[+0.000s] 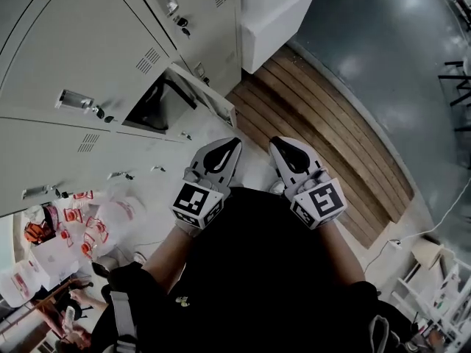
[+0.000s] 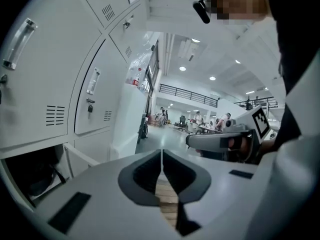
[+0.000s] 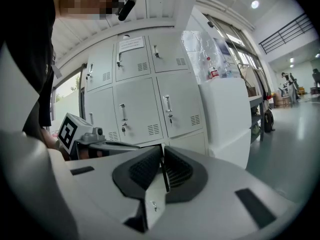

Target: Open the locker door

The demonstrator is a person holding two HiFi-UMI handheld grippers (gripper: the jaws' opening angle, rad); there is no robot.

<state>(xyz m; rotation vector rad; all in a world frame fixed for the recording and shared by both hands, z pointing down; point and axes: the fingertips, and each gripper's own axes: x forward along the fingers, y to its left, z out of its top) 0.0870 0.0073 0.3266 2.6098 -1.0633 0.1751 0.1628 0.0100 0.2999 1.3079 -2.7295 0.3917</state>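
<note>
The bank of pale grey lockers (image 1: 81,57) fills the upper left of the head view. One low locker door (image 1: 204,94) stands swung out, and its compartment (image 1: 156,107) is dark inside. My left gripper (image 1: 235,141) is shut and empty, held near my body short of that door. My right gripper (image 1: 274,141) is beside it, also shut with nothing held. In the left gripper view the open compartment (image 2: 32,174) lies at lower left and the right gripper (image 2: 220,140) crosses in front. Beyond the right gripper's closed jaws shows the door (image 3: 152,204).
A wooden slatted platform (image 1: 331,138) runs along the lockers' foot, with grey floor (image 1: 383,43) beyond it. A white block-shaped unit (image 1: 274,20) stands next to the lockers. A clear bag of red-labelled items (image 1: 81,226) and another person's hand (image 1: 73,318) are at lower left.
</note>
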